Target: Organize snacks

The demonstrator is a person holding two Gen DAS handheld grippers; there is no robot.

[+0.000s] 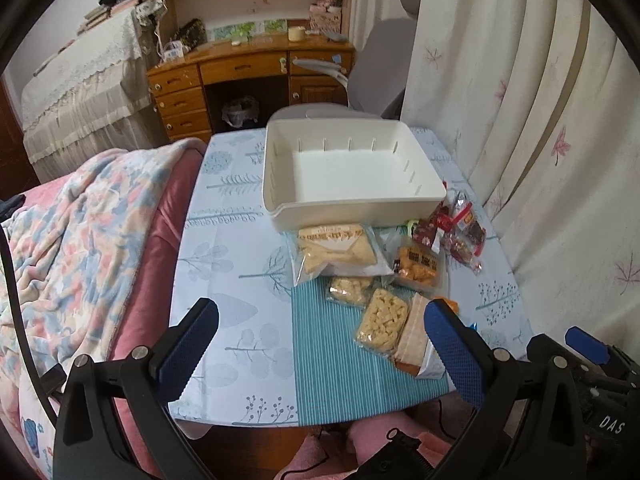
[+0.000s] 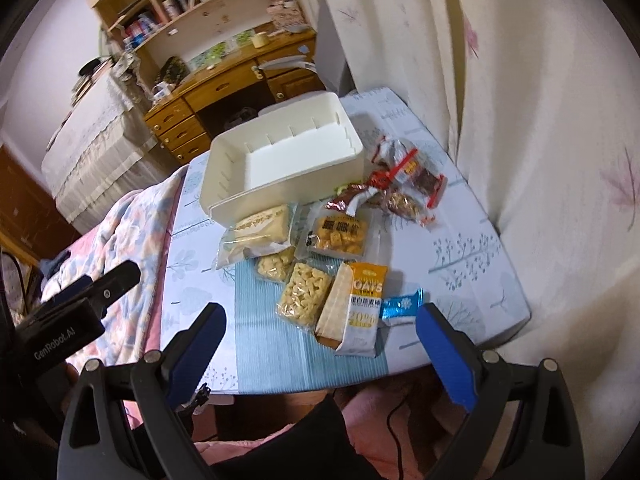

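Observation:
An empty white bin stands at the far middle of the small table. In front of it lies a cluster of snack packs: a large pale pack, an orange cracker pack, two clear packs of yellow pieces, an oats bar pack, a small blue wrapper and red-brown packs. My left gripper hangs open above the table's near edge. My right gripper is open too, above the oats pack, holding nothing.
The table carries a pale tree-print cloth with a blue striped mat. A bed with a pink floral blanket borders the left side. Curtains hang close on the right. A wooden desk and grey chair stand behind.

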